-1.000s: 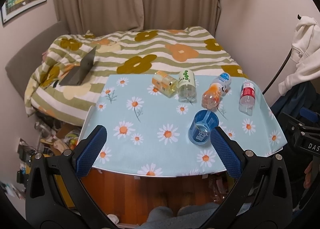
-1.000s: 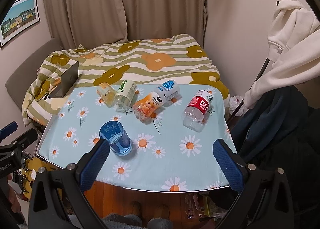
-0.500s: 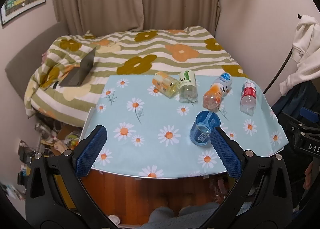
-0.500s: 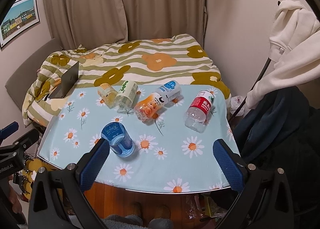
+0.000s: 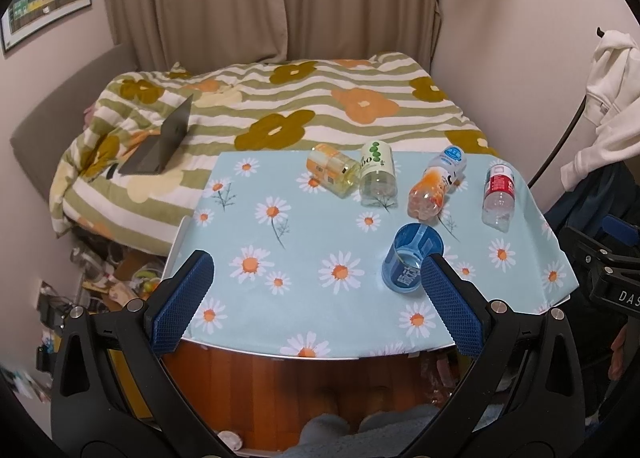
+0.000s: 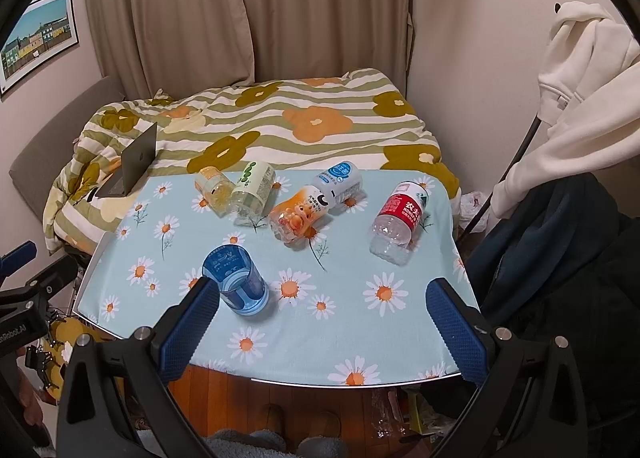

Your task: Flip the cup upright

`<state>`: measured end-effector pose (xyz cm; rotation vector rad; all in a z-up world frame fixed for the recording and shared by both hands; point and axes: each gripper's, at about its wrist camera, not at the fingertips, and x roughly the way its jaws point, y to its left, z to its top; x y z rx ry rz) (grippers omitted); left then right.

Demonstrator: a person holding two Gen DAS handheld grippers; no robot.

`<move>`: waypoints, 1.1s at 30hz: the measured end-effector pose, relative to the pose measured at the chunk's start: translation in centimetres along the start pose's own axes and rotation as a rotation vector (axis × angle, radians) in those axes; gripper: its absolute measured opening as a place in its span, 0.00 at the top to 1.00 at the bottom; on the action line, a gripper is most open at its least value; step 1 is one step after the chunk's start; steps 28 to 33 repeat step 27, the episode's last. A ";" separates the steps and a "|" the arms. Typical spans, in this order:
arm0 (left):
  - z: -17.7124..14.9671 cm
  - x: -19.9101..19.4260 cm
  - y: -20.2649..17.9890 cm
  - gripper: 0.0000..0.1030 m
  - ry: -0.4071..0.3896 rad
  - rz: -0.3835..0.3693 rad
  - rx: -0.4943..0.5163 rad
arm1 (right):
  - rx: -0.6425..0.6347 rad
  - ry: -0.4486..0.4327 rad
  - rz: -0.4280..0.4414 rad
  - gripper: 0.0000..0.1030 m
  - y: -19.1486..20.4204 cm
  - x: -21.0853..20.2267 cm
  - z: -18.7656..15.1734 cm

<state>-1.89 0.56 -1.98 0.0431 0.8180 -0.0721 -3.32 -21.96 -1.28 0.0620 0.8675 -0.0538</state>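
Observation:
A translucent blue cup [image 5: 412, 256] stands on the daisy-print table [image 5: 304, 242], its wider closed end up as seen in the right wrist view [image 6: 236, 278]. My left gripper [image 5: 316, 290] is open and empty, held back over the table's front edge, its right fingertip just in front of the cup. My right gripper [image 6: 320, 318] is open and empty over the front edge, its left fingertip just in front of the cup.
Several plastic bottles lie on their sides along the back of the table: a yellow one [image 5: 332, 170], a green-labelled one [image 5: 378, 174], an orange one [image 5: 434, 190], a red-labelled one [image 5: 498, 194]. A bed with a laptop [image 5: 160, 146] is behind. Clothes hang at right.
Both grippers have drifted slightly; the table and cup sit a little higher in each view. Nothing on the table has moved.

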 end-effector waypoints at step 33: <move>0.5 0.4 0.8 0.00 -0.008 0.023 0.006 | 0.000 -0.001 -0.001 0.00 0.1 0.2 0.3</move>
